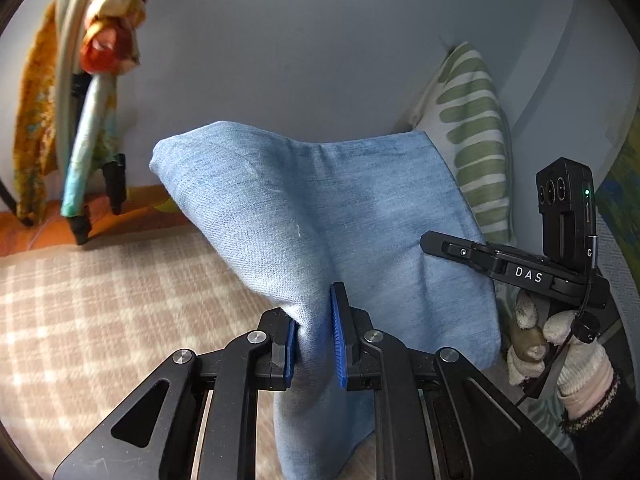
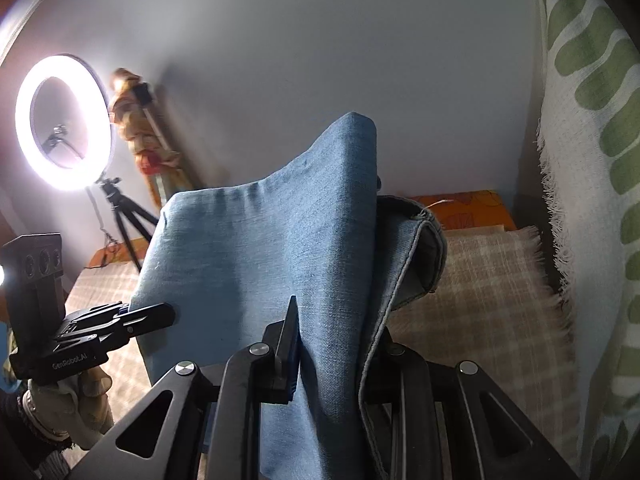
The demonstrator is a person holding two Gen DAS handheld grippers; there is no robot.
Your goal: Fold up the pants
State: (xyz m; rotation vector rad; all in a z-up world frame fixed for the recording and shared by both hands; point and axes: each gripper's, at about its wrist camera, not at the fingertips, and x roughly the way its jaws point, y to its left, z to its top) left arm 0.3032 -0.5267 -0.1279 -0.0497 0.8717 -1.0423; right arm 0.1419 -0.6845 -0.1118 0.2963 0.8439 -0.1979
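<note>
Pinching pants [image 1: 320,216]: left claw [image 1: 316,340] | right claw [image 2: 332,344] pinching pants too, lifted above blanket [image 1: 120,300]

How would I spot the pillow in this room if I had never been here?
Start at the checked blanket spread over the bed and look to its far end, where the plain grey wall rises. The pillow leans upright against that wall, behind the lifted blue pants. It is the only white thing with rows of green stripes.
</note>
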